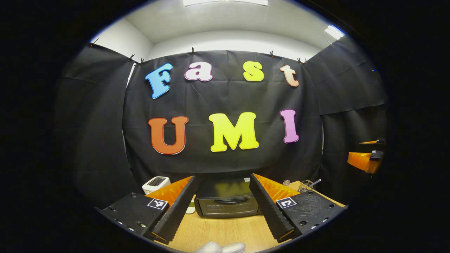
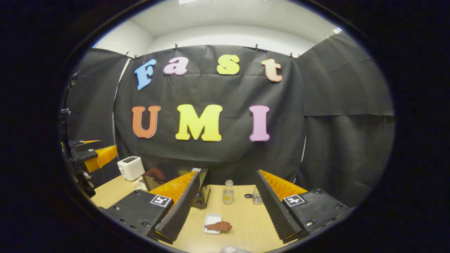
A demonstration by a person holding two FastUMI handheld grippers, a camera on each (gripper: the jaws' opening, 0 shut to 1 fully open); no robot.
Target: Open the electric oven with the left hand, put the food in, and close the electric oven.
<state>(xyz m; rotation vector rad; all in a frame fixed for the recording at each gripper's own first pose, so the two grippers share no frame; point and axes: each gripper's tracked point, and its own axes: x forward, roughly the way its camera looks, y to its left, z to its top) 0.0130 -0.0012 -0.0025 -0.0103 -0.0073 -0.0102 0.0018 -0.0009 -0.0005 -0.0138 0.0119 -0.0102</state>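
Both grippers wide open and empty, oven door shut.

Nearest the right gripper (image 2: pixel 223 207), the food (image 2: pixel 218 226) lies soft and light on a small tray (image 2: pixel 211 220) on the surface; lift by the stiff tray. Beyond the left gripper (image 1: pixel 221 200), the oven (image 1: pixel 226 203) offers its handle (image 1: pixel 226 201).

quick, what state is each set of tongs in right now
Left tongs: open, empty, facing the shut black electric oven.
Right tongs: open, empty.
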